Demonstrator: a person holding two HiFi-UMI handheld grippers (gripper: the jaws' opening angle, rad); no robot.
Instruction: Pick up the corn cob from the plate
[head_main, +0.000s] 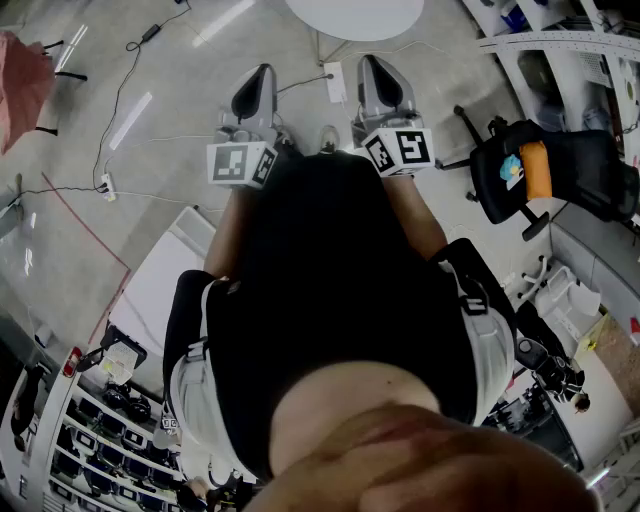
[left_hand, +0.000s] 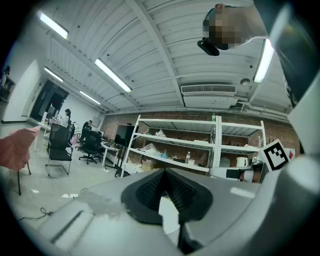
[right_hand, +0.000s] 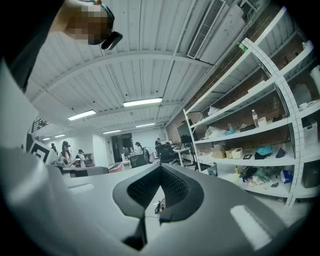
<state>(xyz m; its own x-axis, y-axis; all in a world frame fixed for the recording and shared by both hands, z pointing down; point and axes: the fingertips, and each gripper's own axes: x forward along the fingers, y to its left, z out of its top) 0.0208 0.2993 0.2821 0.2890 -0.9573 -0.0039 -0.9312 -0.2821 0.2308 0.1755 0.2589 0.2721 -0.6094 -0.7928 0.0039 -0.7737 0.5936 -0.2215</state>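
Note:
No corn cob and no plate shows in any view. In the head view I look down at the person's black top, with both grippers held out level in front over a grey floor. The left gripper (head_main: 262, 72) and the right gripper (head_main: 373, 62) lie side by side, each with its marker cube nearest the body. In the left gripper view the left gripper (left_hand: 164, 171) has its jaw tips together with nothing between them. The right gripper (right_hand: 161, 167) looks the same in its own view, jaws together and empty.
A round white table (head_main: 355, 15) stands just ahead. A black office chair (head_main: 530, 175) with an orange item is at the right. Cables (head_main: 110, 185) run over the floor at the left, near a white panel (head_main: 160, 280). Metal shelves (left_hand: 175, 150) (right_hand: 250, 145) line the brick wall.

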